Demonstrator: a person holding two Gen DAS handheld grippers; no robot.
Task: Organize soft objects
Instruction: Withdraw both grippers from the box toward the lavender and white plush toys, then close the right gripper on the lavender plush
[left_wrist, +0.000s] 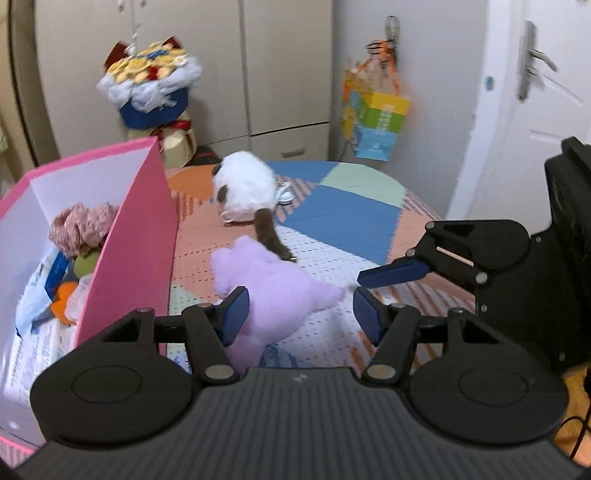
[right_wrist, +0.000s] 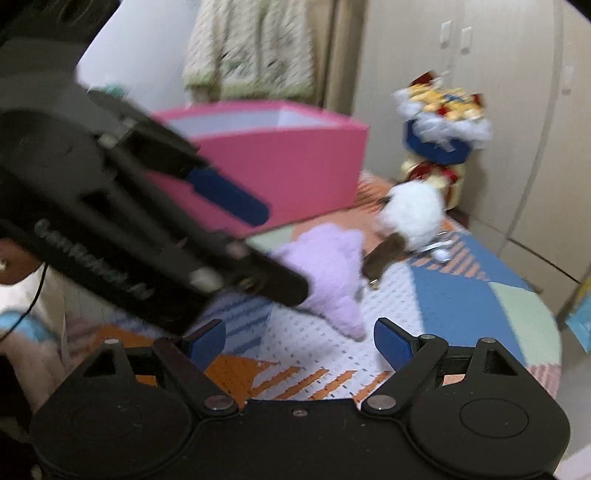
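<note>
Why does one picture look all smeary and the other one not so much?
The right wrist view is smeared by motion blur: the white and brown plush toy, the pink cardboard box and the left gripper crossing it look streaky. The left wrist view is sharper: the lilac plush toy is clear, the far wall soft. Both fisheyes bend the edges.

Fluffy lilac plush toy (left_wrist: 273, 291), matt pink cardboard box (left_wrist: 136, 236), woven patchwork cloth (left_wrist: 343, 218).

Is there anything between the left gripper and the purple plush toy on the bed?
Nothing visible. The left gripper is open, and the purple plush toy already lies partly between its fingers. The pink box stands beside it.
</note>
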